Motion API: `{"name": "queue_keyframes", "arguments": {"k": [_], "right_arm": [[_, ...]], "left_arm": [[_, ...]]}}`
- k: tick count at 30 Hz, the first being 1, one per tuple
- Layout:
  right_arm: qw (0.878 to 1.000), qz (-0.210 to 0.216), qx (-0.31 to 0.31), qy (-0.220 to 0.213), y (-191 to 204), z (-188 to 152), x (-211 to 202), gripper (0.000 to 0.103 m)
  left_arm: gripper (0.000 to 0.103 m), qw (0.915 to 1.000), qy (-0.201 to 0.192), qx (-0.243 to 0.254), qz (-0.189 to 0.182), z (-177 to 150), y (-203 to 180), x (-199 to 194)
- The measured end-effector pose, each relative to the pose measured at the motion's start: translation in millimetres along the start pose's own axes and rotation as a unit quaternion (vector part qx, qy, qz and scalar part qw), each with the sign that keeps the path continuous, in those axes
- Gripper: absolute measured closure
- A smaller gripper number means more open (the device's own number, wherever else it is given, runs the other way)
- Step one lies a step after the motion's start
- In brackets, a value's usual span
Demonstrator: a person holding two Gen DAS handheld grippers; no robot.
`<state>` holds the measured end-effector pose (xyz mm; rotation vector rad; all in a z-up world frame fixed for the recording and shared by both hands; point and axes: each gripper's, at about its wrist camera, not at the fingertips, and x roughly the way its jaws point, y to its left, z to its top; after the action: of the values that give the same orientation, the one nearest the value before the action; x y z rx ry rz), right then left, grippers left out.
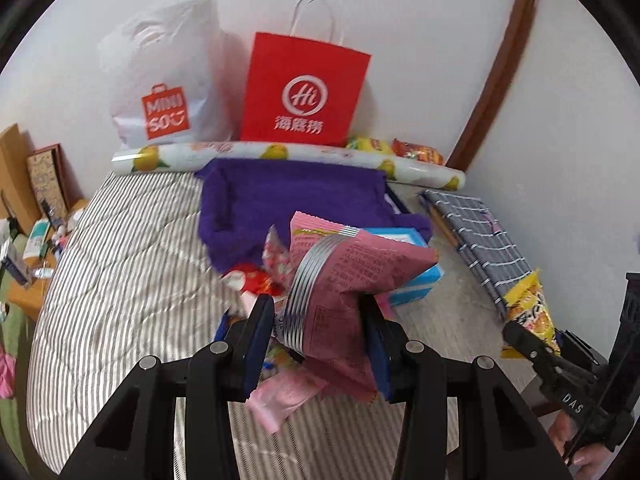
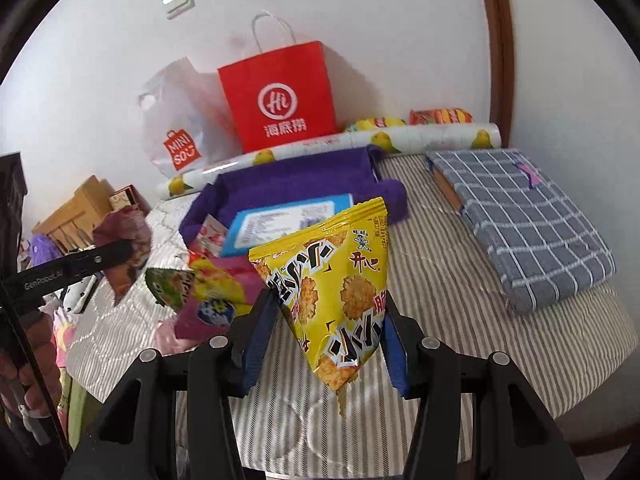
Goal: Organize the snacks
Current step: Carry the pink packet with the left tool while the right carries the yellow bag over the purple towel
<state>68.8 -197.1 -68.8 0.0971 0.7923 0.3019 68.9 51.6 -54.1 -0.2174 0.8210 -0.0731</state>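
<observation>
My left gripper (image 1: 320, 336) pinches a pink snack packet (image 1: 352, 280) between its blue pads, the packet lifted clear of the striped bed cover (image 1: 120, 300); my right gripper (image 2: 326, 332) pinches a yellow rice-cracker packet (image 2: 332, 280) by its lower corner, likewise raised above the cover. Behind both, a purple fabric tray (image 2: 280, 184) sits on the bed and holds a blue box (image 2: 288, 220); loose snack packets (image 2: 208, 292) lie heaped at the tray's near left corner, partly spilling over its edge. Beyond the tray, a roll of lemon-print paper (image 1: 280, 152) lies along the wall; a red paper bag (image 1: 304, 88) and a white plastic bag (image 1: 168, 80) stand upright behind it; two further snack packets (image 2: 416, 118) rest to the right of the red bag. A folded grey checked cloth (image 2: 520, 224) lies on the bed to the right, apart from the tray.
</observation>
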Motion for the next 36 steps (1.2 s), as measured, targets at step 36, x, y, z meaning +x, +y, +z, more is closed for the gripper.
{"name": "queue_keyframes", "arguments": {"k": [36], "right_arm": [[0.999, -0.011, -0.041, -0.03, 22, 164, 114, 0.053]], "left_arm": [[0.061, 0.9986, 0.004, 0.051, 0.01, 154, -3, 103]]}}
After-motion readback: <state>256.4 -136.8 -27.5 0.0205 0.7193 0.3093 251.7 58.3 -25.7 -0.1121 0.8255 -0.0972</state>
